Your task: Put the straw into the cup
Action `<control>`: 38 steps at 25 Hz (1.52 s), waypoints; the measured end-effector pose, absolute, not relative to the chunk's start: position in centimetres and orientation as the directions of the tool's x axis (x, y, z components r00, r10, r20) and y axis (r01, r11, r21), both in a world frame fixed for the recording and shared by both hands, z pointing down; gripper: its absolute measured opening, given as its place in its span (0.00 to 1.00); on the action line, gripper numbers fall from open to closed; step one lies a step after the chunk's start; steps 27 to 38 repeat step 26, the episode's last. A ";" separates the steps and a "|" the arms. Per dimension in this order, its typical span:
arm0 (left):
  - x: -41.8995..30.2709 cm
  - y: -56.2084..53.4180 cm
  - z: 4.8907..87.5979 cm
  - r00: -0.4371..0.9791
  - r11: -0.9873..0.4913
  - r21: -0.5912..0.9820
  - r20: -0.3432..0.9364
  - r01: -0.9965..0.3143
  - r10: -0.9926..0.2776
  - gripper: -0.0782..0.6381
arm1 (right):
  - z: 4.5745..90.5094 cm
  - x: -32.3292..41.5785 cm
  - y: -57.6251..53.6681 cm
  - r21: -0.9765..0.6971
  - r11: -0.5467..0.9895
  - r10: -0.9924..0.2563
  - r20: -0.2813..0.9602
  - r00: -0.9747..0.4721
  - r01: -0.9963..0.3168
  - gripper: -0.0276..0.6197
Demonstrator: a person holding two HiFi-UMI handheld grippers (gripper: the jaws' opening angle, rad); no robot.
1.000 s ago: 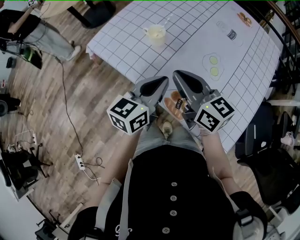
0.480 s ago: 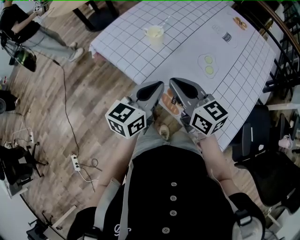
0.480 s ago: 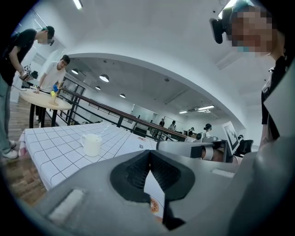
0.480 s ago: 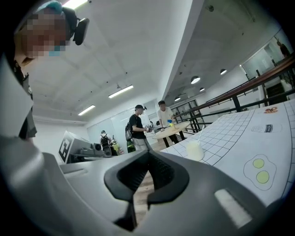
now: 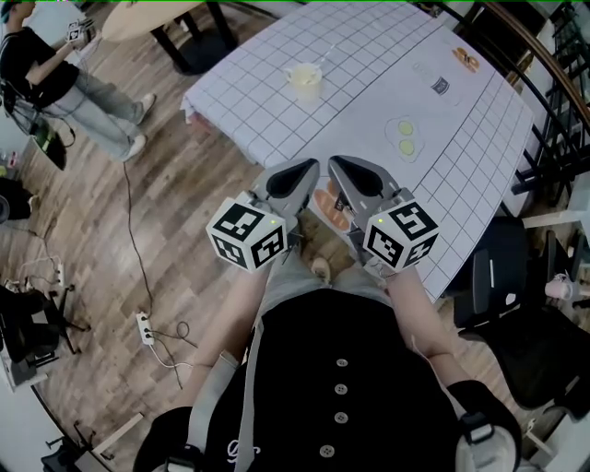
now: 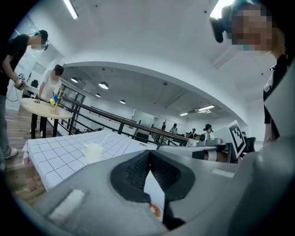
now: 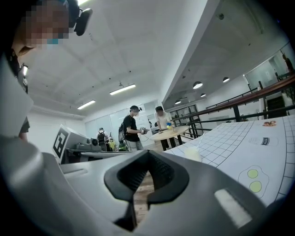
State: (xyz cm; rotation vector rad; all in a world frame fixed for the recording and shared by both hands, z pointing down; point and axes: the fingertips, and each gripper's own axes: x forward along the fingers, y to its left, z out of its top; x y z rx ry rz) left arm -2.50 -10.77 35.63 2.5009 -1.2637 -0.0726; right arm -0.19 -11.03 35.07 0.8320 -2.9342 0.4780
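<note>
Two claws are held side by side, close in front of a person's dark buttoned top, above the near corner of a worktop covered in a white cloth with a black grid.

The left claw is closed. Its ribbed dark pads meet at the tips and nothing is between them. The right claw is closed in the same way and is also empty. Each claw carries a cube with black and white square markers at its rear end, nearest the person.

Well ahead of both claws, toward the far side of the worktop, stands a pale, translucent cup. A thin clear straw stands in the cup, leaning out over its rim. Neither claw is near the cup or the straw.

Ahead and to the right of the right claw, two green circles are printed on the cloth. Smaller printed pictures lie farther off, too small to make out.

Left of the left claw is a wooden plank floor. A thin cable runs across it to a power strip. Far ahead and to the left, another person stands beside a round wooden table.
</note>
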 end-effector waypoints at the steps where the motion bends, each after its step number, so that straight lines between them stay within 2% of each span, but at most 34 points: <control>1: -2.5 -10.7 35.6 0.602 -0.547 0.319 0.102 -0.774 -0.792 0.11 | 35.0 -0.2 -10.9 -0.271 0.808 -0.505 0.138 -0.852 -0.523 0.04; 38: -1.9 -8.9 35.5 0.594 -0.551 0.257 0.131 -0.794 -0.794 0.11 | 35.7 0.7 -10.1 -0.241 0.782 -0.546 0.183 -0.818 -0.575 0.04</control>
